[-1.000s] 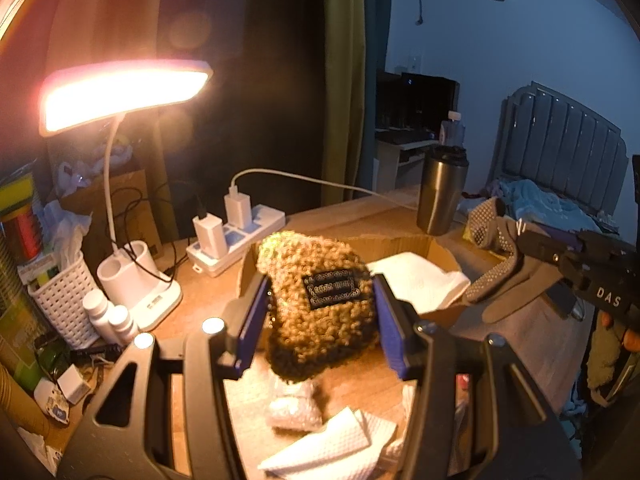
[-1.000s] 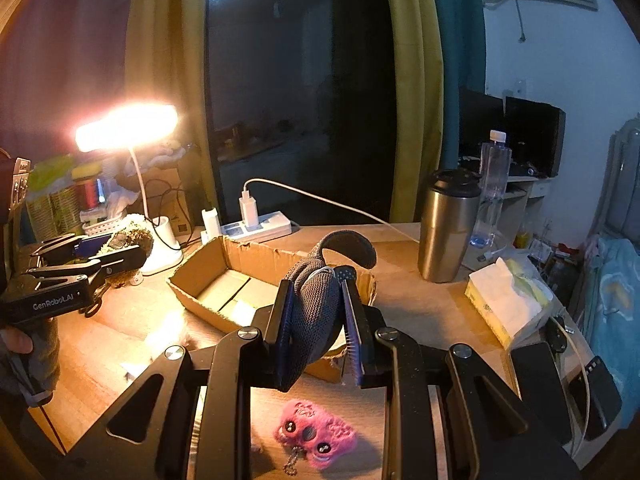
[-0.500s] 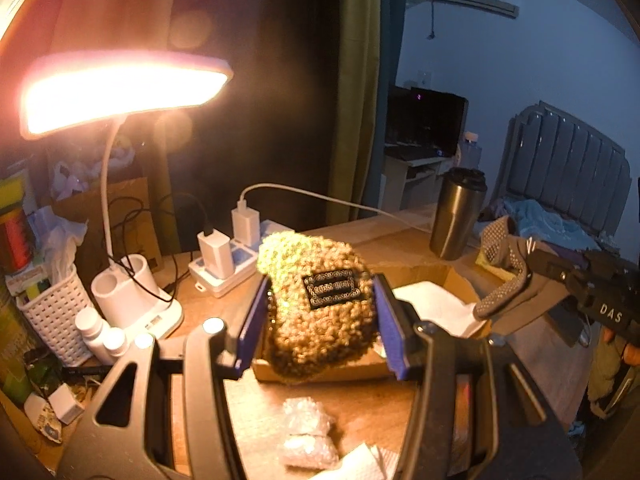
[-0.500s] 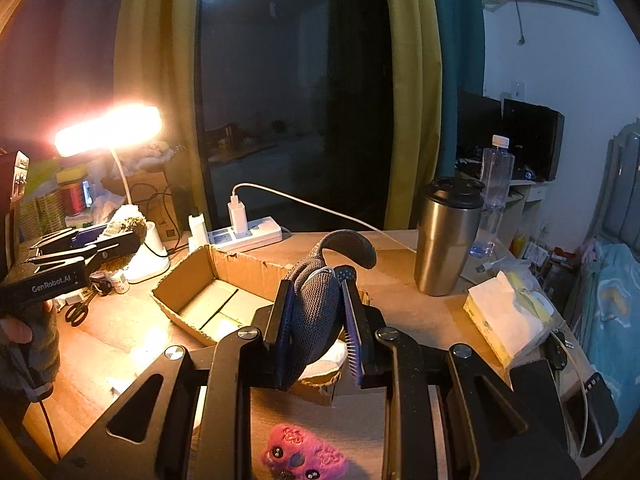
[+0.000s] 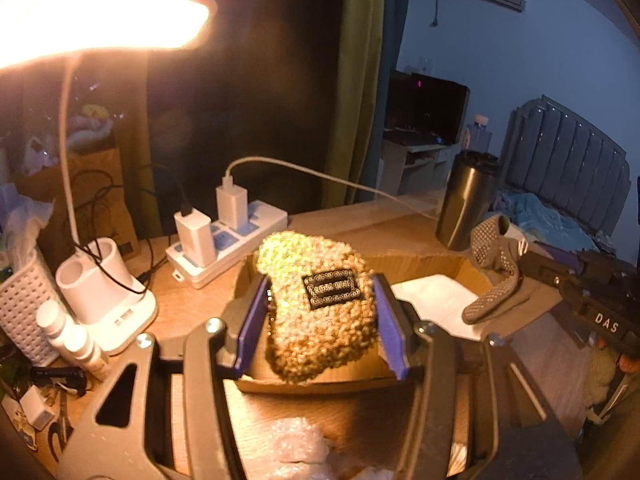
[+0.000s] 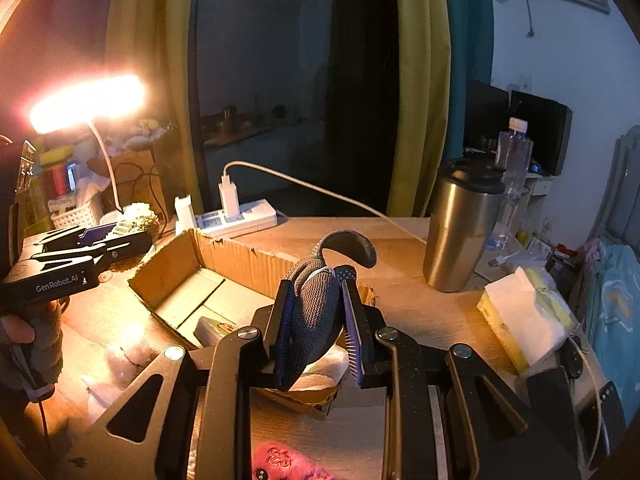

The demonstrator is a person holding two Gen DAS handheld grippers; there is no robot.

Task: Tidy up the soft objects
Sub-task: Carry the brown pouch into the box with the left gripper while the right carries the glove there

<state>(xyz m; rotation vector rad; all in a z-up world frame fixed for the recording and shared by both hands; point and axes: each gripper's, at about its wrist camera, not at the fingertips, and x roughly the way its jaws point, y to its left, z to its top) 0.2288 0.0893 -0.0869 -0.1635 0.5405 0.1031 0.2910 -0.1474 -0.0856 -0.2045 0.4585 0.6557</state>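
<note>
Tongs: two, each gripping one item; one cardboard box (image 6: 224,256).

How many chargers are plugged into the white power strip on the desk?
2. One charger sits at the strip's left end with a black cable; the other charger stands beside it, feeding a white cable. The power strip shows no others.

Both wrist views look slightly downward, close over the open brown cardboard box (image 5: 420,266) (image 6: 224,254), from opposite sides of it.
</note>
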